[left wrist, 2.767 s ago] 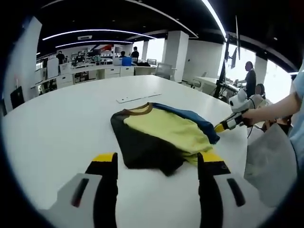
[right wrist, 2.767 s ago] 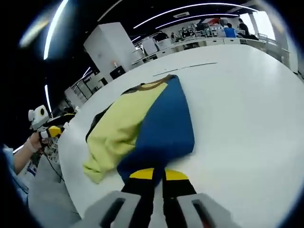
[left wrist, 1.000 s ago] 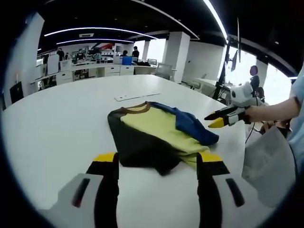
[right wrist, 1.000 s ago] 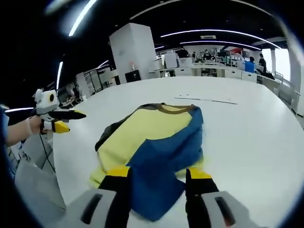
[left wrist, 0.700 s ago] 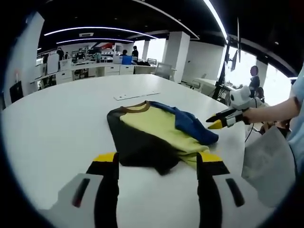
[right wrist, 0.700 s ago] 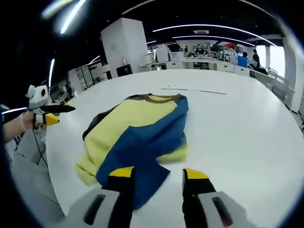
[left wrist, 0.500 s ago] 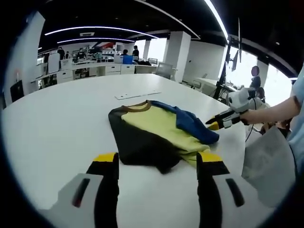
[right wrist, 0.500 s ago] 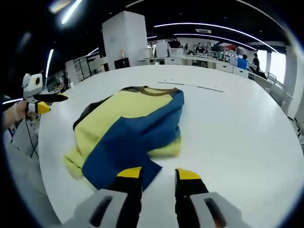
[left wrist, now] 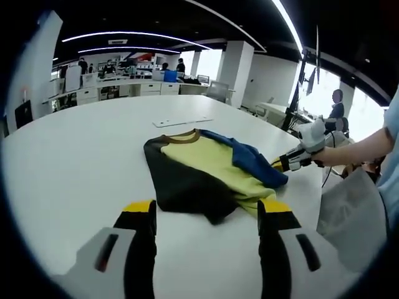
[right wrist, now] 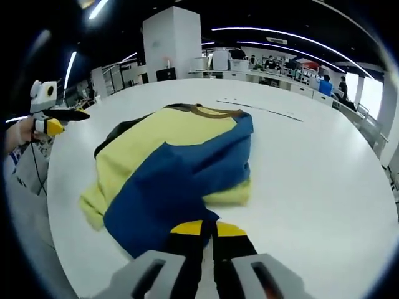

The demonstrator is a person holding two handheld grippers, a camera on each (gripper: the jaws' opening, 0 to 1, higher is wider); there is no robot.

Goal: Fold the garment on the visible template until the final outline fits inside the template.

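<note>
A broad white desk [left wrist: 68, 162] carries the garment [right wrist: 168, 168], a yellow, blue and black shirt lying partly folded near the edge where the person stands. The right claw [right wrist: 207, 229] is pressed together on the garment's blue near corner. The left claw [left wrist: 206, 211] hangs spread short of the black side, touching nothing

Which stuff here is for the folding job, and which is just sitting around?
For the job:
- the shirt
- the right gripper, shut on its blue sleeve
- the left gripper, open

Just around:
- white table
- white strip behind the shirt
- office desks far back
</note>
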